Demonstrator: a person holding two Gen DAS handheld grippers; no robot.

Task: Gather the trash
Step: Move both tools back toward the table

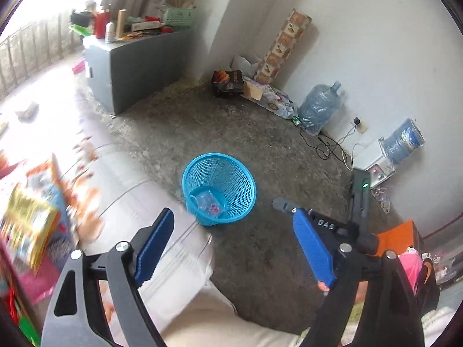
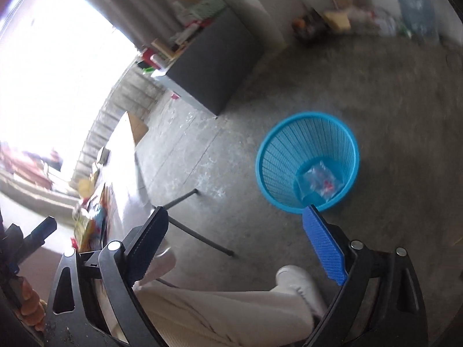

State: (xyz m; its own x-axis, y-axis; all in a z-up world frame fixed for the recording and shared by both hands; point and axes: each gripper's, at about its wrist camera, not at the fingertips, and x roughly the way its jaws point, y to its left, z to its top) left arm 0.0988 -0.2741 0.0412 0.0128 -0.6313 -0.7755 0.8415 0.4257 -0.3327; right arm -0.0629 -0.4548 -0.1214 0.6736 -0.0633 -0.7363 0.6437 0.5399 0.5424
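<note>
Both claws stand wide and hold nothing. The blue bin (image 1: 219, 188) sits on the floor just ahead of the left claw (image 1: 235, 241) and ahead-right of the right claw (image 2: 235, 244), a clear wrapper (image 2: 319, 183) inside it

Left-view packets on table (image 1: 31, 219) motion-blurred, labels unreadable. Basket's clear wrapper (image 2: 318, 180) smeared in right view. Corner litter (image 2: 332, 20) indistinct.

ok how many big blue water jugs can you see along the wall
2. One water jug stands on the floor by the wall; the other jug sits tilted on the white dispenser. Others may be hidden.
</note>
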